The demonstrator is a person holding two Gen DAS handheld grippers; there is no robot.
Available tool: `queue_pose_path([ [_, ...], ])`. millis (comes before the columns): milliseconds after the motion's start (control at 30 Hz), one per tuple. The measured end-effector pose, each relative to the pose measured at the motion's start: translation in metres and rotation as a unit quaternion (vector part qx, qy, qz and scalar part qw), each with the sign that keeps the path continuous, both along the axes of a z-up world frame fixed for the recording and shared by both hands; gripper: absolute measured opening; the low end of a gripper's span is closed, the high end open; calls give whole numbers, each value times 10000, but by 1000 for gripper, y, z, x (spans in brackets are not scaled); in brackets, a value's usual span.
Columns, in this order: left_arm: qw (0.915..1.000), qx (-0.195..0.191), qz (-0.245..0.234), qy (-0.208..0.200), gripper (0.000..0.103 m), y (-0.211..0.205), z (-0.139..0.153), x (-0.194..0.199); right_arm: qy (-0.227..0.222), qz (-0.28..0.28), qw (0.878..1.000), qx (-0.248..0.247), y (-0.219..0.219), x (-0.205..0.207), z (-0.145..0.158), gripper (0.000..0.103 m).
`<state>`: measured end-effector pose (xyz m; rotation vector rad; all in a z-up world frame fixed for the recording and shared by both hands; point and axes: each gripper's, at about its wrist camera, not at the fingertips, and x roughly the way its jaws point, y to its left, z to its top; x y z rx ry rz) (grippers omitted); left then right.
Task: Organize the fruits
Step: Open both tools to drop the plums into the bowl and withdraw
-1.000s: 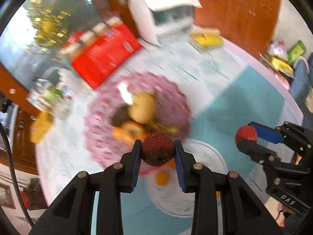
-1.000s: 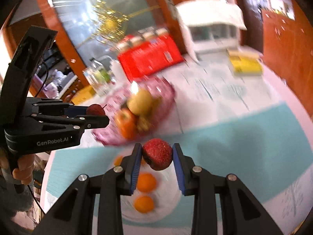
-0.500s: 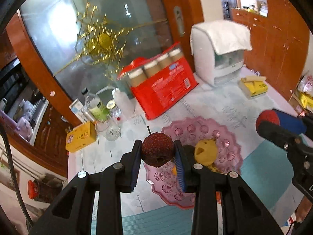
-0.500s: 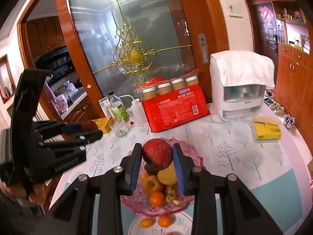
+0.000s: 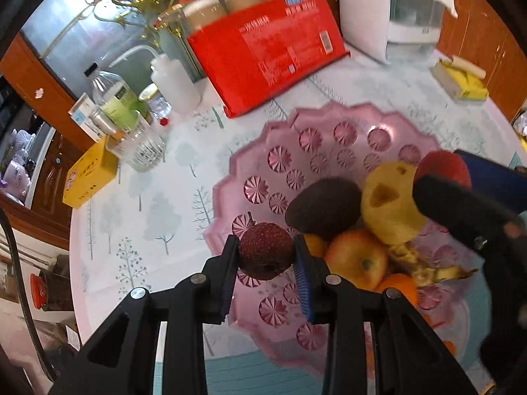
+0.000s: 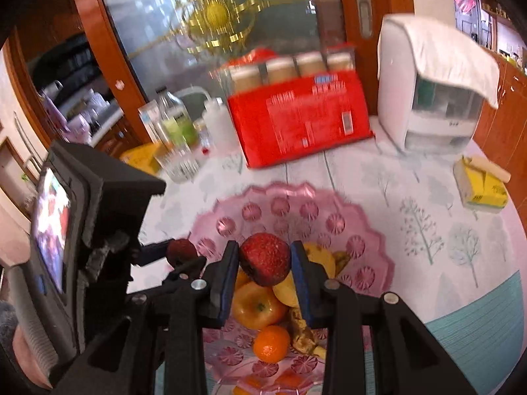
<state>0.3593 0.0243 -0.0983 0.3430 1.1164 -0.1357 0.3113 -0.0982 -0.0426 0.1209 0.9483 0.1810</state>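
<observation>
A: Where are the fruits?

B: The left tool (image 5: 266, 256) is clamped on a dark red berry (image 5: 265, 252), over the near-left rim of the pink bowl (image 5: 329, 138). The right tool (image 6: 264, 261) is clamped on a brighter red berry (image 6: 265, 258), above the apple (image 6: 258, 306) and the banana (image 6: 321, 256) in the same bowl.

A: What can go wrong from here?

B: I think both tools are close together over one bowl, so they can bump. Also the pile is high: apple, yellow fruit (image 5: 388, 207), dark fruit (image 5: 324, 209), orange (image 6: 271, 344). A round berry released on top may roll off, maybe over the low rim onto the bench (image 5: 148, 204).

A: And compared with half a second ago?

B: Then both cameras looked more toward the glass door and the red box (image 5: 263, 49). Now both look down, the bowl fills the views, and the tools are lower and nearer to the pile. The grips on both berries are the same.
</observation>
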Motion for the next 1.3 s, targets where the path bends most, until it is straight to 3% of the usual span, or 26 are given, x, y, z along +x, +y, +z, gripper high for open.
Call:
queue_pose_path([
  [233,9999,102,-105,23,31,-7,-22,12,340,-97,9993,-128,0,13,-35,33],
  [400,9999,79,-97,78,34,-6,-32,19,245,-66,9994,-229,2,14,-38,33],
  [433,9999,97,-82,56,40,-6,-33,20,252,-56,9994,-221,3,15,-39,33],
  [533,9998,162,-104,-56,74,-5,-32,19,235,-47,9994,-245,4,14,-39,36],
  [567,9997,193,-119,-133,78,-5,-30,18,225,-43,9994,-269,5,14,-39,37],
  [933,9998,-6,3,-211,91,6,-15,9,-88,-40,9999,-47,0,-4,-22,53],
  [1300,9994,-119,177,-267,92,15,7,-13,-208,-68,9997,111,-4,-28,-3,55],
])
